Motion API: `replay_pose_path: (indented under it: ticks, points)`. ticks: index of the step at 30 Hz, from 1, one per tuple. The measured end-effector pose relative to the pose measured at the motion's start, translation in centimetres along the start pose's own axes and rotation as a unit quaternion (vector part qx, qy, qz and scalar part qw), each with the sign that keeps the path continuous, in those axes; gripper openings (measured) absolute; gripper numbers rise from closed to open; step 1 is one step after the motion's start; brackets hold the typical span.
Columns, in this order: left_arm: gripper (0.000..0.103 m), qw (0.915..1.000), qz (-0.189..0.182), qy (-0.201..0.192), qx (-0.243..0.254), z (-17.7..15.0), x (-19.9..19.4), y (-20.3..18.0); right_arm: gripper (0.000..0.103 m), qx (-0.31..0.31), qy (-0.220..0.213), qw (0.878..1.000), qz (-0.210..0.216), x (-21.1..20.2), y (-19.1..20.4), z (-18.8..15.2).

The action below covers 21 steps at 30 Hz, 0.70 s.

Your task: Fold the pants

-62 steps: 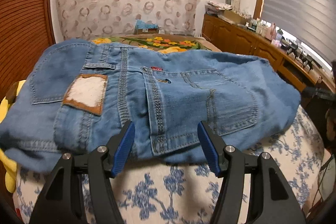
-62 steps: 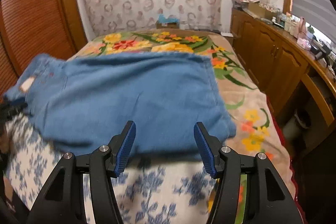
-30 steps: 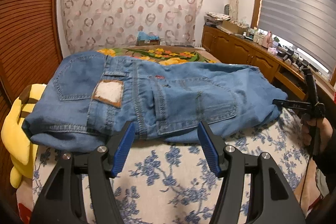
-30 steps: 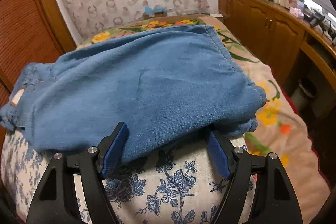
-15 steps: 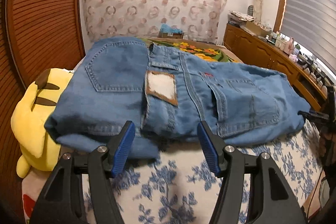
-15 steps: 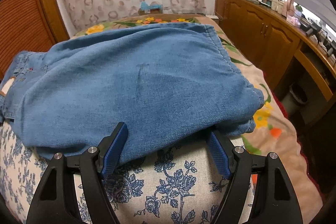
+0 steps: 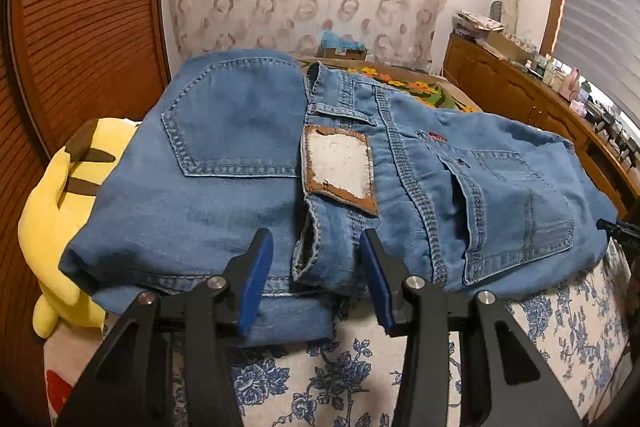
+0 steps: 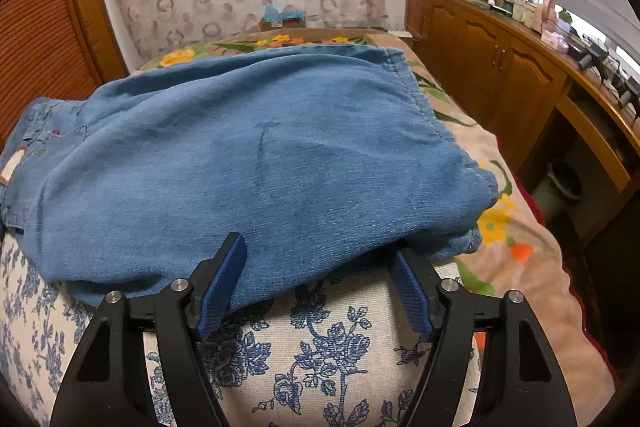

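Folded blue jeans [image 7: 420,179] lie across the bed, with the waistband and its leather patch [image 7: 340,167] facing my left gripper. My left gripper [image 7: 315,239] sits at the near edge of the waistband. Its jaws are closing, and a fold of the waistband hangs between the blue pads [image 7: 256,267] without being pinched. In the right wrist view the leg end of the jeans [image 8: 260,147] drapes over my right gripper [image 8: 316,247]. Its jaws are closing a little around the near folded edge, which partly hides the right pad.
A blue floral cover [image 8: 328,347] lies under the jeans, with a flowered blanket [image 8: 520,239] on its right. A yellow plush toy [image 7: 52,211] lies at the left end of the jeans by the wooden slatted wall. Wooden cabinets [image 8: 500,67] line the right side.
My left gripper moved left along the jeans to the waistband near the patch, and its jaws narrowed around the fold. My right gripper kept its place, its jaws slightly narrower.
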<state>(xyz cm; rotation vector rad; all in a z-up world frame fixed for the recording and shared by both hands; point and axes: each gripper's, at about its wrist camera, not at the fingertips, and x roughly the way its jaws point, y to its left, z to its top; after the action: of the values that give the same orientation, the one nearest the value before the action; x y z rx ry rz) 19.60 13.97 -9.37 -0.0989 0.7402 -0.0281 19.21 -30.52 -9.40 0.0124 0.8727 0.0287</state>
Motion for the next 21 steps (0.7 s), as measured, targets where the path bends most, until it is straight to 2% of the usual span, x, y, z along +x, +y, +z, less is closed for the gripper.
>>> replay_pose_path:
  ticks: [2,7,11,20,21]
  points:
    - [0.031,1.0000,-0.005,0.004,0.002,0.1,0.3,-0.2,0.071,0.002,-0.001,1.000,0.000,-0.1,0.1,0.1]
    - [0.030,0.9998,-0.001,0.014,0.013,0.8,0.9,-0.6,0.068,0.000,0.000,1.000,-0.008,-0.1,0.2,0.2]
    - [0.009,0.9996,0.012,0.014,0.023,1.2,0.5,-0.8,0.064,0.007,-0.003,1.000,-0.007,-0.2,-0.2,0.3]
    - [0.005,0.9997,-0.003,-0.015,0.019,2.0,-1.1,-1.2,0.051,0.026,-0.006,1.000,-0.007,-0.3,-0.9,0.4]
    - [0.005,0.9997,-0.005,-0.019,0.015,2.1,-1.3,-1.0,0.047,0.031,-0.006,0.999,-0.007,-0.3,-1.0,0.3]
